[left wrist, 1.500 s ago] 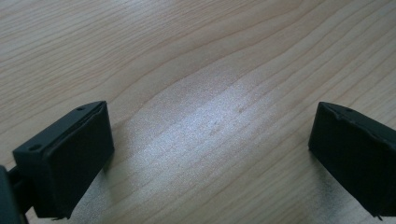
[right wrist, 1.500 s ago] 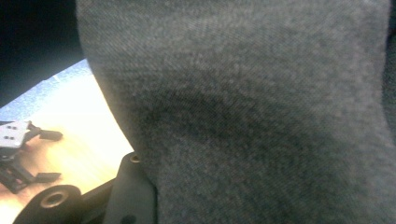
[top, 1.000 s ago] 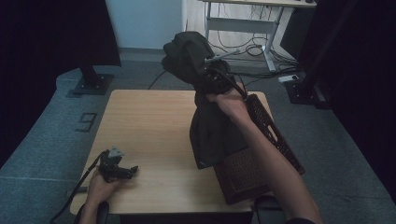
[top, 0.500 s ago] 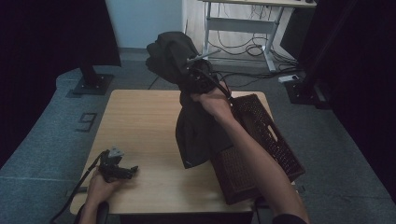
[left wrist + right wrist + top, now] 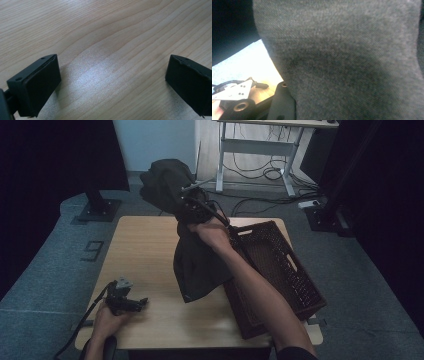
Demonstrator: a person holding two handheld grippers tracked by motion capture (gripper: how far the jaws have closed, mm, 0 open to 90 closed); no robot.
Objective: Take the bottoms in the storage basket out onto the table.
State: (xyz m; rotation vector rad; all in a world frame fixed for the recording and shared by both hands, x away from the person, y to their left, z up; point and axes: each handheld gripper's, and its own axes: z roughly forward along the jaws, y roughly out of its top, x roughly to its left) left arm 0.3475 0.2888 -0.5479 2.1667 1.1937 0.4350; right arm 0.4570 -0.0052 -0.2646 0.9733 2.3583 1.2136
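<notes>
High view. One dark garment (image 5: pixel 195 265), charcoal to near-black, soft and crumpled. It is lifted above the table (image 5: pixel 140 250): the upper part is bunched in a lump around the right gripper (image 5: pixel 192 207), over the table's far edge, and the lower part hangs in a loose fold with a straight hem, down to the tabletop just beside the basket (image 5: pixel 295 285). The right hand (image 5: pixel 212 234) grips the tool from below; the jaws themselves are buried in cloth, but the cloth hangs from them, so they hold it. One basket, dark brown woven, rectangular, with a slot handle in its near-left end wall, sitting on the right side of the table with a corner past the edge. One light wood table. The left gripper (image 5: pixel 134 302) lies near the front left corner, the left hand (image 5: pixel 107 317) on it, well apart from the garment. Two grippers, two hands.

Left gripper view. Two black jaws stand wide, one at each side, with bare wood grain between them. The fingertips (image 5: pixel 40 82) sit close over the tabletop.

Right gripper view. The garment (image 5: pixel 352 62) seen close: a fine, even grey weave, matte, with a soft shadowed dip across the middle. One black jaw piece rises at lower left, its edge against the fabric. Past it, lower left, a strip of tabletop and the other gripper's grey three-cornered plate (image 5: pixel 233 91).
</notes>
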